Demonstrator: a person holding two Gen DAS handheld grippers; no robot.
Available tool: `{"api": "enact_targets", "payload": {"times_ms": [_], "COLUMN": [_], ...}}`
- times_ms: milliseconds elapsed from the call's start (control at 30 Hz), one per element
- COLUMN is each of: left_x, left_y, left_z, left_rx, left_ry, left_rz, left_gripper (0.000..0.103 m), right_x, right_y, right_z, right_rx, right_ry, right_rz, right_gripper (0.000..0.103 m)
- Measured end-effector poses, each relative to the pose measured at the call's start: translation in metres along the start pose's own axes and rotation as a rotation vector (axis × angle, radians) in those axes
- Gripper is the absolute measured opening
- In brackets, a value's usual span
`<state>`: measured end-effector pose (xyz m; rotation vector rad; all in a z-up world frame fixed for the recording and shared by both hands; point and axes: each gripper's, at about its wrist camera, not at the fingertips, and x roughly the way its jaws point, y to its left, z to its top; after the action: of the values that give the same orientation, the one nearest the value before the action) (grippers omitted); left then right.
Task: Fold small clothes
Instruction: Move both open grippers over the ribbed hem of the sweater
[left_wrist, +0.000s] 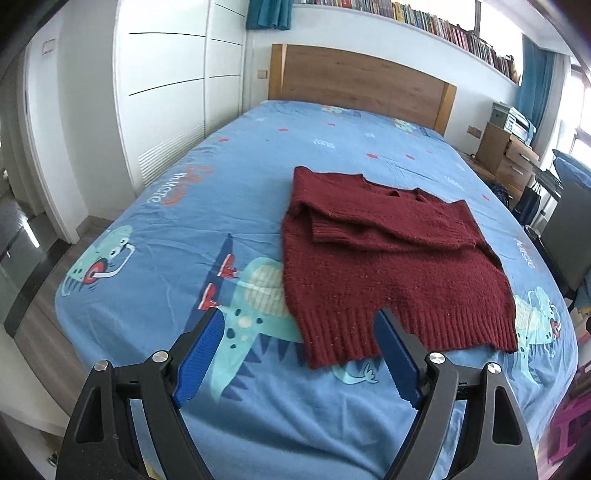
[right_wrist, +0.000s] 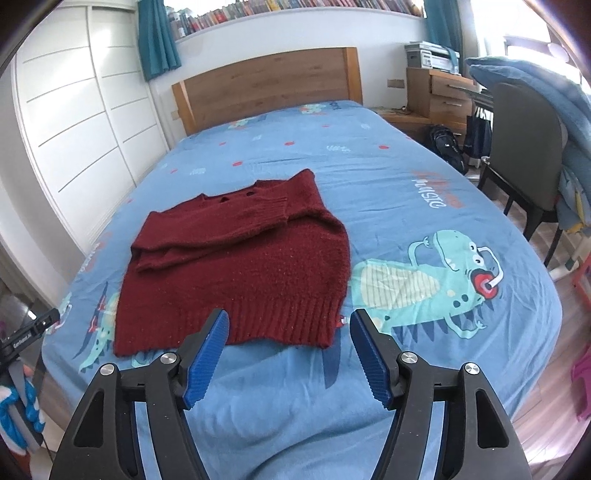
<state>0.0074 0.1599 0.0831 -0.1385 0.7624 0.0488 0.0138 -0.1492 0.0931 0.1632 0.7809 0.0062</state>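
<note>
A dark red knitted sweater (left_wrist: 391, 266) lies flat on the blue dinosaur-print bed sheet (left_wrist: 258, 166), both sleeves folded across its chest and the ribbed hem toward me. My left gripper (left_wrist: 297, 317) hangs above the hem's left part, jaws wide apart, nothing between the blue pads. In the right wrist view the same sweater (right_wrist: 240, 266) lies left of centre. My right gripper (right_wrist: 290, 319) hovers over the hem's right corner, open and holding nothing.
A wooden headboard (left_wrist: 354, 79) closes the far end of the bed. White wardrobe doors (left_wrist: 166, 92) stand on the left. A dark chair (right_wrist: 524, 125) draped with a blue blanket and a wooden drawer unit (right_wrist: 443, 92) stand on the right. The bed sheet (right_wrist: 424, 166) is bare beside the sweater.
</note>
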Motion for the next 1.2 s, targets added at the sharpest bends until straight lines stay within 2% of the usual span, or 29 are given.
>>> {"api": "enact_targets", "payload": {"times_ms": [267, 467, 967, 1200], "left_x": [-0.001, 0.017, 0.095, 0.128], "left_y": [0.004, -0.001, -0.003, -0.005], "left_z": [-0.004, -0.005, -0.009, -0.005], "left_rx": [-0.010, 0.006, 0.007, -0.005], "left_ry": [-0.004, 0.025, 0.186, 0.240], "left_rz": [0.011, 0.032, 0.085, 0.095], "left_gripper": [0.079, 0.079, 0.079, 0.079], "right_x": [-0.015, 0.003, 0.105, 0.157], "right_y": [-0.006, -0.018, -0.039, -0.047], "right_z": [-0.007, -0.005, -0.001, 0.005], "right_rx": [0.003, 0.029, 0.075, 0.100], "right_ry": [-0.009, 0.023, 0.186, 0.257], "right_rz": [-0.016, -0.026, 0.004, 0.045], "right_gripper": [0.073, 0.074, 0.074, 0.074]}}
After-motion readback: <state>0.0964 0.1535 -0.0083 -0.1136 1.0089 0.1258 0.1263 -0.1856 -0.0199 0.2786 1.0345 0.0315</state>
